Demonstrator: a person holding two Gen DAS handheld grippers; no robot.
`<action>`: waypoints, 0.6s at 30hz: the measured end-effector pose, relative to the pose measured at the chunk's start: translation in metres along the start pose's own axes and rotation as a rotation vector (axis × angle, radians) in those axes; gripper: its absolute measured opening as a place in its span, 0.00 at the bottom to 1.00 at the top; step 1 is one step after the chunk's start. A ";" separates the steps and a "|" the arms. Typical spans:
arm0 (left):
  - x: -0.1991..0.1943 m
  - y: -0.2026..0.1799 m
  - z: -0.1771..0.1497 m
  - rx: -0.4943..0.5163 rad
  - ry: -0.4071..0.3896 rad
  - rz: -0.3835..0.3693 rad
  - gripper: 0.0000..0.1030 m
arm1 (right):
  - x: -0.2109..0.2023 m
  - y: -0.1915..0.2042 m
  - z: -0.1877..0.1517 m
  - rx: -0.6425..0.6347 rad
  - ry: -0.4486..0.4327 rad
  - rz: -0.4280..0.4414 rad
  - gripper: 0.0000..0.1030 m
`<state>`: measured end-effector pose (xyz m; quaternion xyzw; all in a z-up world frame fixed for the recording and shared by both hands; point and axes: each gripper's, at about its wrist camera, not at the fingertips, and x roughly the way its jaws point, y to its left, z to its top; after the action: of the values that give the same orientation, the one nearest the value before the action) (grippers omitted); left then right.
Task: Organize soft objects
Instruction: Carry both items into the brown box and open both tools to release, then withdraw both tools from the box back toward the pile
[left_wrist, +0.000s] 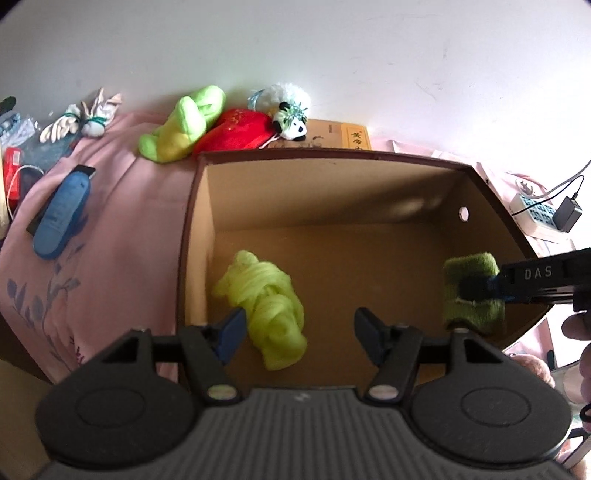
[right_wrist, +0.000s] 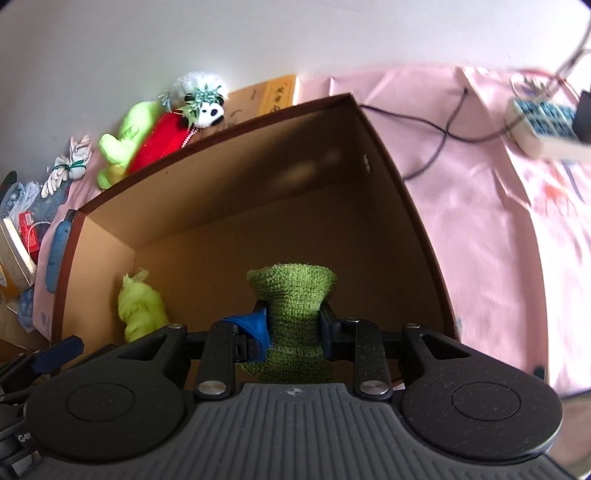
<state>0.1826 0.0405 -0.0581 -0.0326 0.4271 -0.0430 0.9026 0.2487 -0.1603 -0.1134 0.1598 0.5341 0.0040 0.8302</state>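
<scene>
Left wrist: my left gripper (left_wrist: 299, 338) gapes empty above lime yarn bundle (left_wrist: 267, 306) lying in brown cardboard box (left_wrist: 332, 157) | right gripper (right_wrist: 293, 326) pinches dark-green knitted piece (right_wrist: 291, 295) over box floor | lime plush (left_wrist: 183, 125), red pouch (left_wrist: 236, 131), panda toy (left_wrist: 291, 122) left outside

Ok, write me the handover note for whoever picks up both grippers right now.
Left gripper: open, empty, over the light green yarn bundle, which lies on the brown cardboard box floor.
Right gripper: shut on the dark green knitted piece, inside the box's right side, not yet released.
Done: yarn bundle boxed.
Left: release the knitted piece; then the lime green plush toy, red plush pouch and small panda plush, all outside beyond the box's far wall.
</scene>
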 end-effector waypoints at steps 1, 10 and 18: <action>-0.002 0.000 -0.001 0.004 -0.002 -0.002 0.64 | -0.002 -0.002 -0.002 0.018 0.008 0.004 0.10; -0.024 -0.009 -0.001 0.063 -0.068 0.025 0.65 | -0.026 -0.002 -0.010 0.063 -0.118 0.035 0.15; -0.049 -0.021 -0.001 0.091 -0.109 0.082 0.65 | -0.062 0.007 -0.017 0.061 -0.278 0.125 0.15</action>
<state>0.1498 0.0244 -0.0185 0.0239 0.3761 -0.0237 0.9260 0.2084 -0.1599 -0.0633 0.2167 0.4028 0.0172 0.8891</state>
